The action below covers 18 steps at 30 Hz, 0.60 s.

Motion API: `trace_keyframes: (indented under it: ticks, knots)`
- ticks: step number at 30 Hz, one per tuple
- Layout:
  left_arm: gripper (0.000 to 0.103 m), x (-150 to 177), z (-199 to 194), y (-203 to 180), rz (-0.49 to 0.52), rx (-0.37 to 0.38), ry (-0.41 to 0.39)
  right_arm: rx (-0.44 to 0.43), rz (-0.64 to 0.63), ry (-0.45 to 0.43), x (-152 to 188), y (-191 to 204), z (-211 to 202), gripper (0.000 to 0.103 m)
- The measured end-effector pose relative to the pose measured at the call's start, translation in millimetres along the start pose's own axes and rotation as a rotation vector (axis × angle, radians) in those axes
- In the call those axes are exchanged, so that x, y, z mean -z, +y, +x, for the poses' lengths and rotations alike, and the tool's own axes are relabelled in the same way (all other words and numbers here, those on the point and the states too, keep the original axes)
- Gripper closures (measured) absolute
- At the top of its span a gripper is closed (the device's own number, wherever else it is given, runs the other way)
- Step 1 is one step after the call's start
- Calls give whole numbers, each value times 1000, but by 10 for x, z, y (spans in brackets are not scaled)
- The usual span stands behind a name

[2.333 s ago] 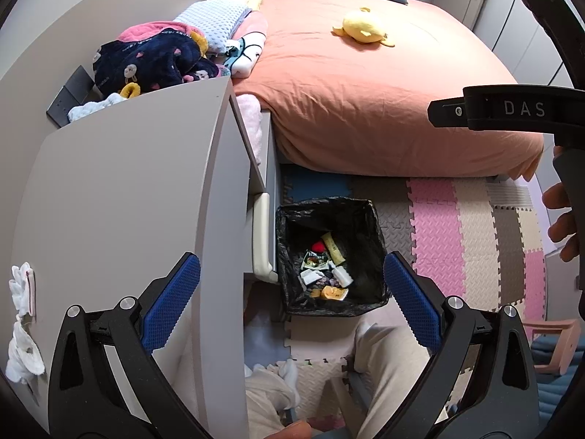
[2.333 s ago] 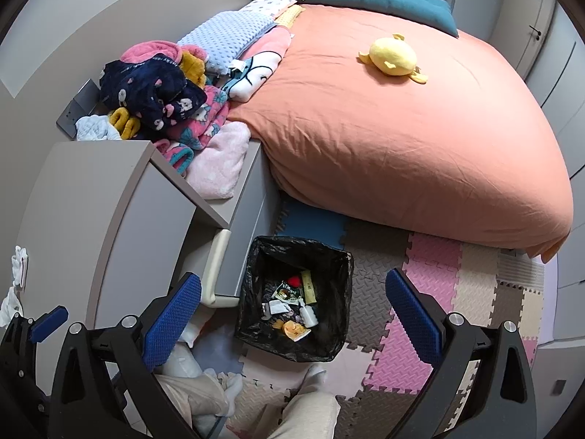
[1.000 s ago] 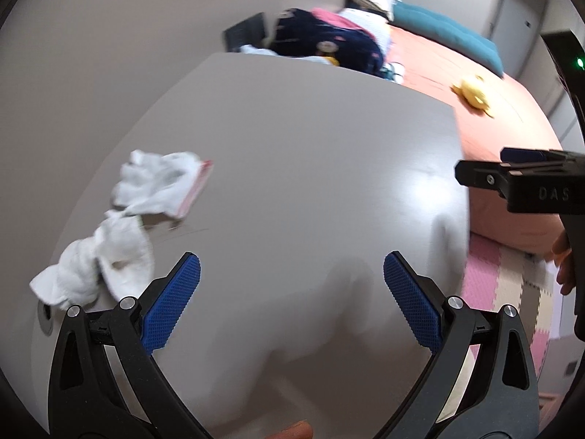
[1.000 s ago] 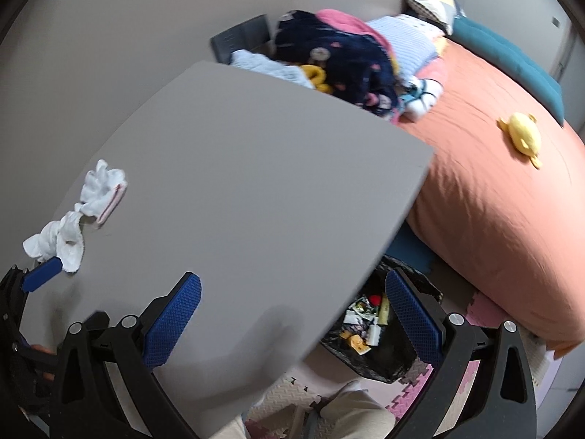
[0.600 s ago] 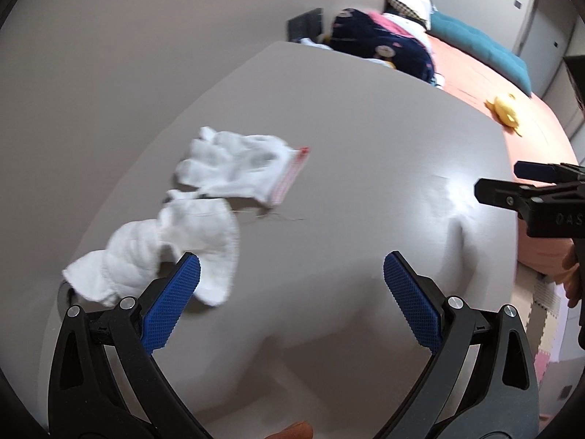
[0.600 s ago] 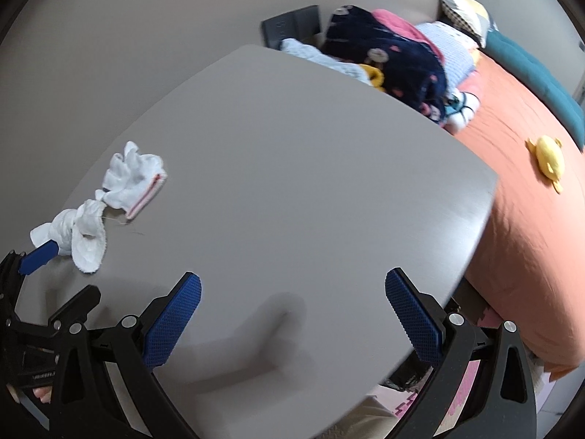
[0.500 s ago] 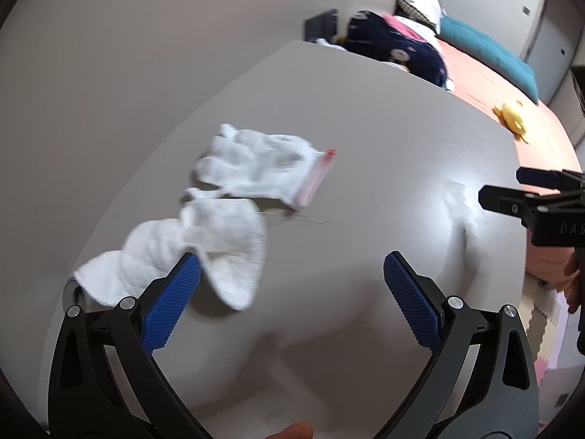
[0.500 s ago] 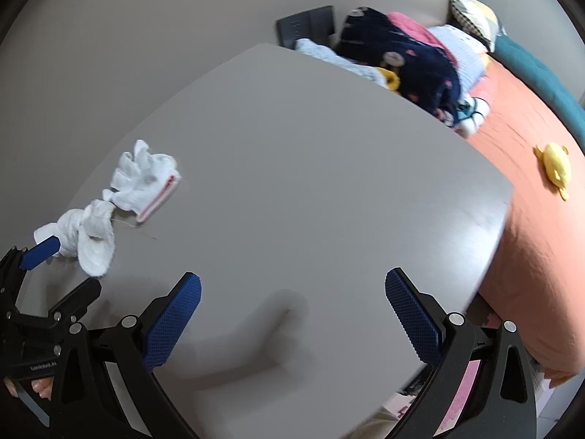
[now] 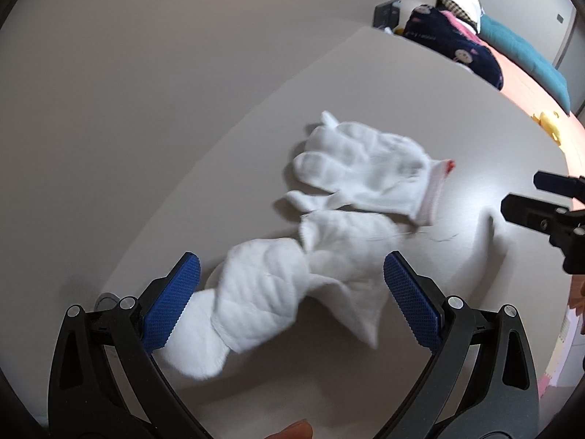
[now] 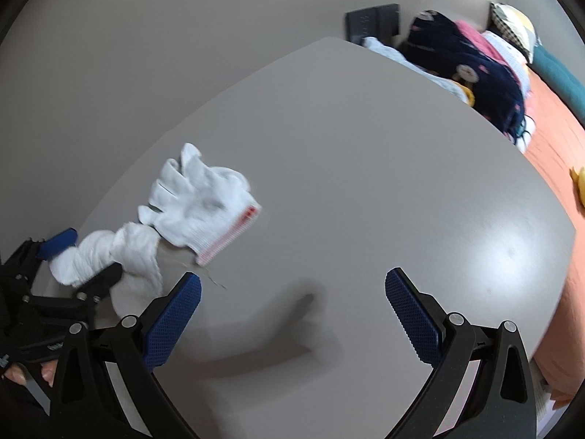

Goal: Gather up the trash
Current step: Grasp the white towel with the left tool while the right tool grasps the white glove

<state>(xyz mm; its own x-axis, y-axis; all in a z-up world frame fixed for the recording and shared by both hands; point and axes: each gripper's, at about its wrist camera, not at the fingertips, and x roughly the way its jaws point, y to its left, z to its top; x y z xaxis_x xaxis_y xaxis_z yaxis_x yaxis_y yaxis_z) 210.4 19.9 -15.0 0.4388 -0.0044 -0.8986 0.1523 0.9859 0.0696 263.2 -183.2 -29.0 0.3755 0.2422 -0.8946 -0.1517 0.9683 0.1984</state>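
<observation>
Two white knit gloves lie on the grey tabletop (image 9: 475, 117) near the wall. The far glove (image 9: 365, 168) lies flat and has a pink-red cuff. The near glove (image 9: 278, 292) is crumpled. My left gripper (image 9: 290, 305) is open, its blue pads on either side of the near glove, which they do not grip. From the right wrist view the far glove (image 10: 204, 197), the near glove (image 10: 109, 252) and the left gripper (image 10: 80, 259) sit at the left. My right gripper (image 10: 292, 314) is open over bare tabletop (image 10: 365, 168), to the right of the gloves.
A pile of clothes (image 10: 471, 69) lies past the table's far edge, with a dark wall panel (image 10: 373, 22) behind it. An orange bed (image 10: 555, 139) with a yellow plush toy (image 9: 548, 120) and a teal pillow (image 9: 523, 58) runs along the right.
Both views swung up from the floor bin to the tabletop. My left gripper has closed in on the gloves, and the near glove now lies between its open fingers.
</observation>
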Motion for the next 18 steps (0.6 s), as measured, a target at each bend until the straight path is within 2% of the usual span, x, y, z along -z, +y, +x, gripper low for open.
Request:
trace_keyframes:
  ticks: [5,10,14,16,17,18]
  knots:
    - [6,77,167,92,-10,11,42,-20,-39,28,-99,243,162,3]
    - [6,176,338,107,-2,-4,96,0,-101,31,-157,483,274,3]
    - [7,231,341,206,-47,42,83,30,-159,30,-193,653,343,4]
    - [20,271,300,219,-41,62,61,55,-191,37,-199,736,398,14]
    - [25,284,274,219,-38,64,52,62,-200,43,-211,759,427,22]
    - [36,300,235,227,-40,64,45,73,-210,58,-216,787,471,29]
